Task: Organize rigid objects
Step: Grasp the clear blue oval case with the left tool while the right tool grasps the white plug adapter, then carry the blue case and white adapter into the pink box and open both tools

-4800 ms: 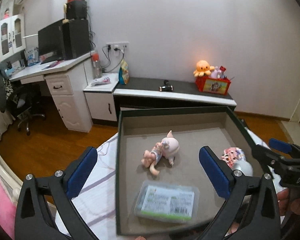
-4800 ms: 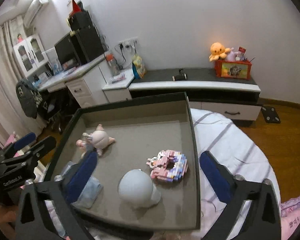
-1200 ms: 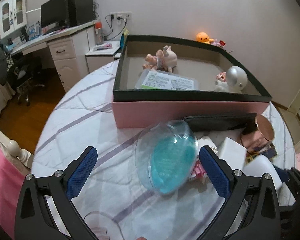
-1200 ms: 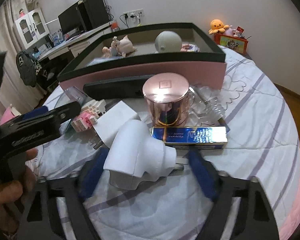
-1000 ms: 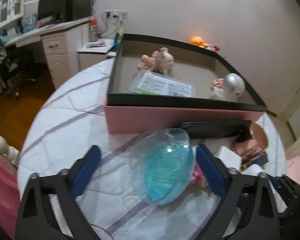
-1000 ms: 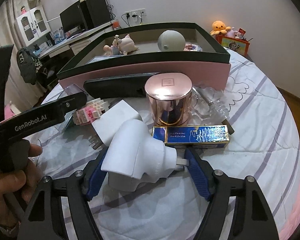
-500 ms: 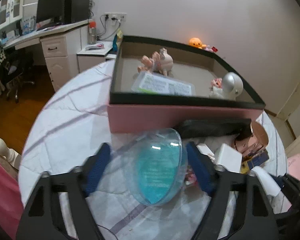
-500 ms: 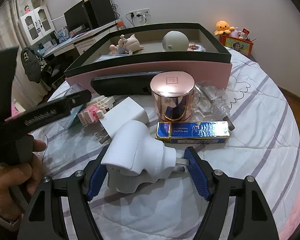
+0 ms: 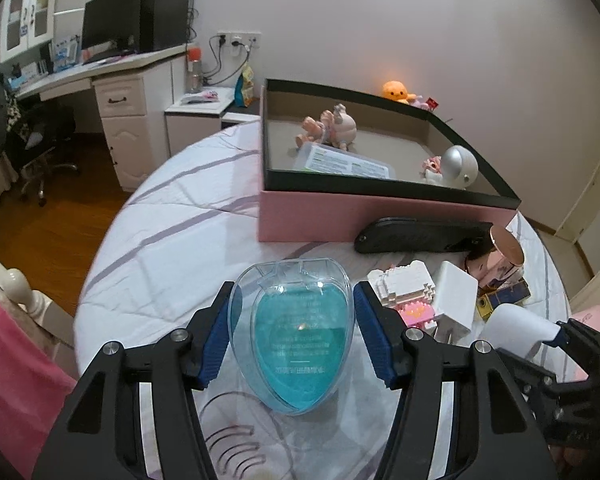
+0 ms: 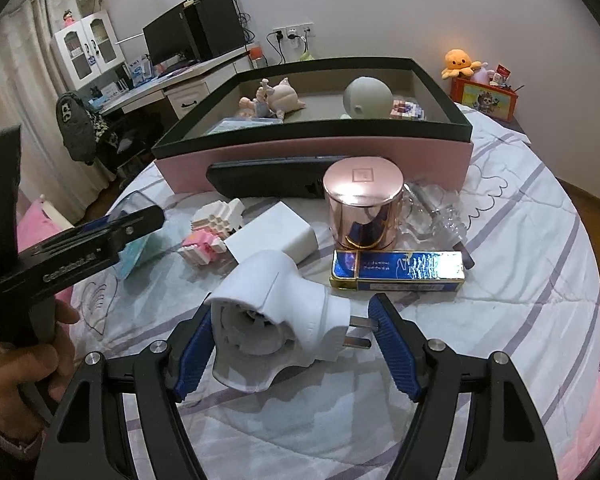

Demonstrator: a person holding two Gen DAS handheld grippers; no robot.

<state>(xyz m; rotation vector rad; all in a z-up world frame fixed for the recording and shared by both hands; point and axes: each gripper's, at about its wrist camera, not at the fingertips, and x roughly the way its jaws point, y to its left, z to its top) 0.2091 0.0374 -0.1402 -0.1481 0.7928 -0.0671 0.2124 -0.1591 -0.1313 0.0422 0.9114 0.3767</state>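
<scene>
My left gripper (image 9: 296,334) is shut on a clear heart-shaped case with a teal insert (image 9: 294,336), its blue pads pressed to both sides. My right gripper (image 10: 294,354) is shut on a white plug adapter (image 10: 276,312), the prongs pointing at the right pad. The pink storage box with a black rim (image 9: 340,216) stands behind on the round table and holds a pig doll (image 9: 334,128), a flat plastic case (image 9: 348,164), a grey round speaker (image 9: 458,166) and a pink brick toy (image 10: 408,109).
On the striped cloth in front of the box lie a black case (image 10: 268,178), a rose-gold mug (image 10: 362,208), a blue-gold box (image 10: 398,270), a white charger cube (image 10: 272,238), a pink-white brick toy (image 10: 212,234) and a clear glass item (image 10: 436,212). The left gripper crosses the right view's left side (image 10: 80,252).
Both grippers have narrowed. The left one closed onto the heart-shaped case; the right one tightened on the white adapter and holds it slightly higher.
</scene>
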